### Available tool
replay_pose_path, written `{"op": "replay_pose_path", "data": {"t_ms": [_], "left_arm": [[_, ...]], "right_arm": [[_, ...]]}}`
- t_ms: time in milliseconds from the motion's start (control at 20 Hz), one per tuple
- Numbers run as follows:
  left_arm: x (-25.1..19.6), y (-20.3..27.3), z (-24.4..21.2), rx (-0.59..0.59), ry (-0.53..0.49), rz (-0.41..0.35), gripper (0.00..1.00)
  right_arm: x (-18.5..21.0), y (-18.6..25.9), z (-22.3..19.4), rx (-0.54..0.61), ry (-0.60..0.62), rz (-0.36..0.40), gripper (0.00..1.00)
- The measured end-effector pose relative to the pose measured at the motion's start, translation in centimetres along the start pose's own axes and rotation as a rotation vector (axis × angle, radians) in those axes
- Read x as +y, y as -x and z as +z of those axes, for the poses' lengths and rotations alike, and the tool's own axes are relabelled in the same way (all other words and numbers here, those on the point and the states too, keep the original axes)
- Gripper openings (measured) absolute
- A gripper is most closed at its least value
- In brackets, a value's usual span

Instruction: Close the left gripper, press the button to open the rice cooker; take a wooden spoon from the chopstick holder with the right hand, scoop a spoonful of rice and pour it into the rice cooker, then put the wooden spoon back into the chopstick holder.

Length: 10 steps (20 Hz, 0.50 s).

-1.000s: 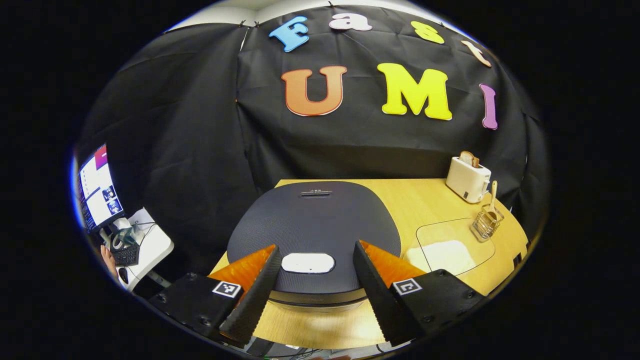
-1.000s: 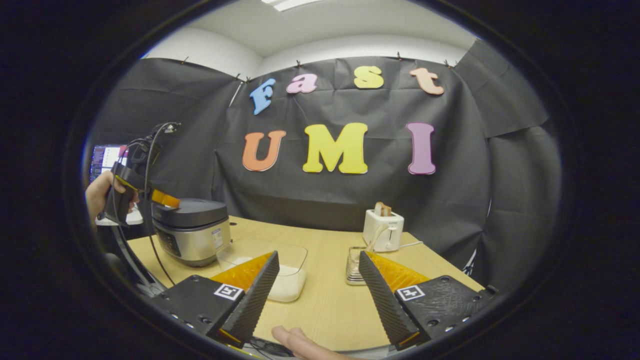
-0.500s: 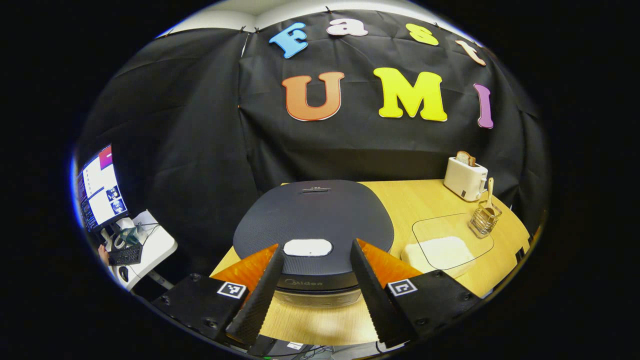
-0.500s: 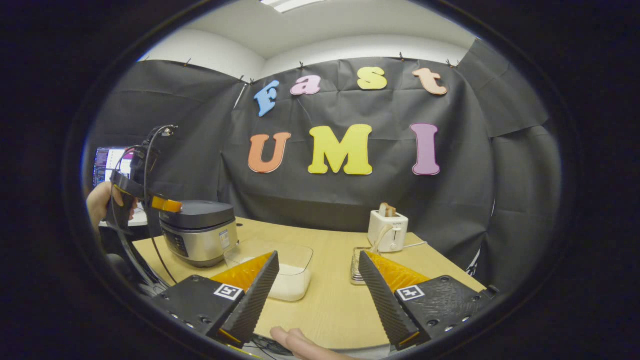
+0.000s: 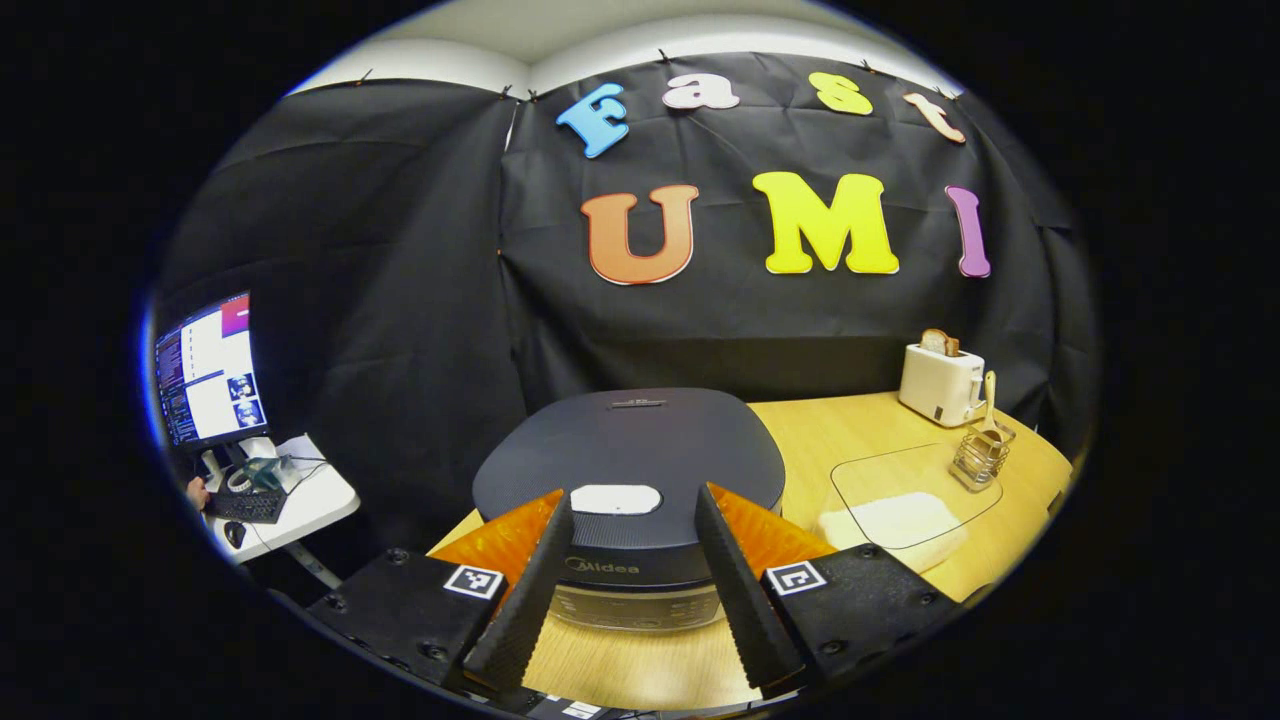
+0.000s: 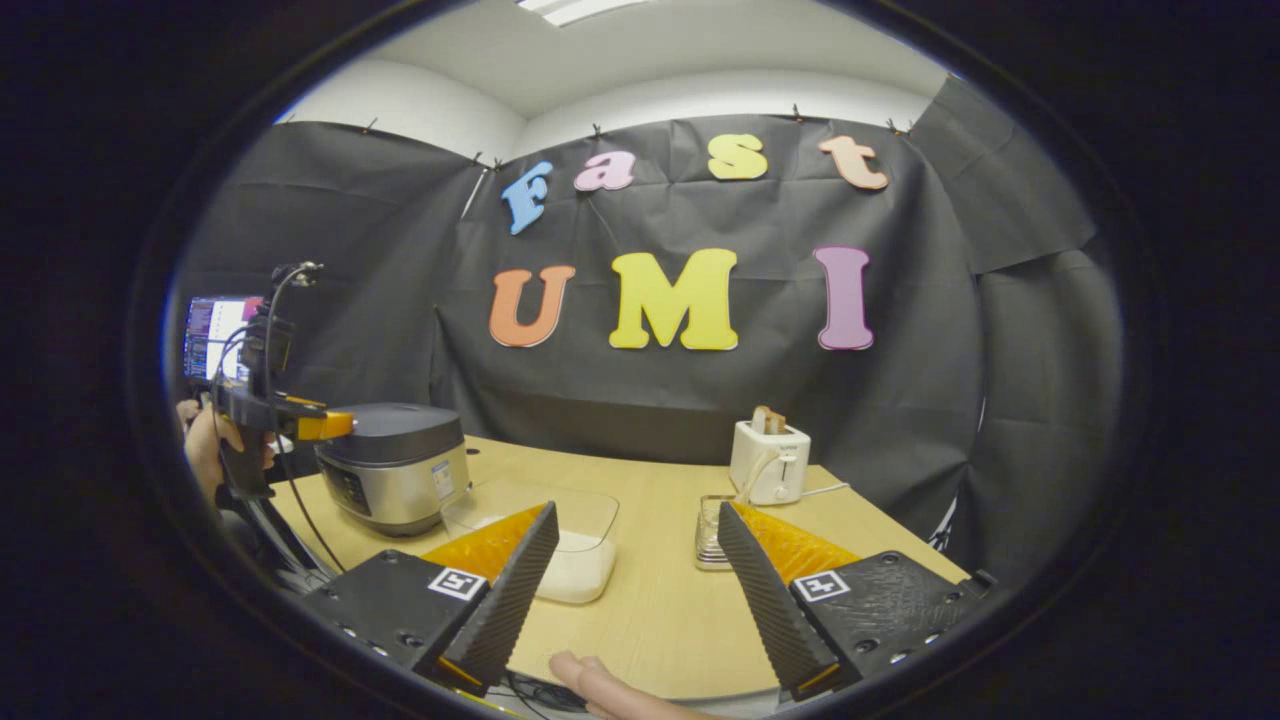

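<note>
The rice cooker (image 5: 630, 450) stands shut at the table's front left, its dark lid carrying a white button (image 5: 615, 499). My left gripper (image 5: 632, 493) is open, level with the lid's front edge, its tips on either side of the button and apart from it. From the right gripper view, the left gripper (image 6: 320, 425) hovers at the rice cooker (image 6: 395, 465). My right gripper (image 6: 636, 508) is open and holds nothing above the table's front edge. The wooden spoon (image 5: 988, 400) stands in the wire chopstick holder (image 5: 980, 455). A clear rice container (image 6: 535, 545) lies beside the cooker.
A white toaster (image 5: 940, 380) with bread sits at the back right, just behind the chopstick holder (image 6: 712, 530). A hand (image 6: 205, 450) holds the left gripper. Left of the table, a monitor (image 5: 205, 370) stands on a small side table (image 5: 300, 495). A fingertip (image 6: 590, 680) shows near the table's front edge.
My left gripper has drawn back from above the lid, so the cooker's front panel now shows, and its fingers have narrowed slightly. The right gripper has barely moved.
</note>
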<state>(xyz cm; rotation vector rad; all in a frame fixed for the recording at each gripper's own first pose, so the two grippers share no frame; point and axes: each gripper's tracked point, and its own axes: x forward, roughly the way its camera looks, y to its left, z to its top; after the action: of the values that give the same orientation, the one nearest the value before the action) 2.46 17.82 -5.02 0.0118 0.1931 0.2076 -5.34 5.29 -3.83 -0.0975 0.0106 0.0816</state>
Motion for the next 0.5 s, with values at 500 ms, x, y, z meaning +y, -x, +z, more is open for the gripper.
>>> {"op": "replay_pose_path", "data": {"t_ms": [500], "left_arm": [[-9.0, 5.9, 0.9, -0.104, 0.066, -0.087, 0.90]], "right_arm": [[-2.3, -0.7, -0.4, -0.004, 0.003, -0.083, 0.96]]}}
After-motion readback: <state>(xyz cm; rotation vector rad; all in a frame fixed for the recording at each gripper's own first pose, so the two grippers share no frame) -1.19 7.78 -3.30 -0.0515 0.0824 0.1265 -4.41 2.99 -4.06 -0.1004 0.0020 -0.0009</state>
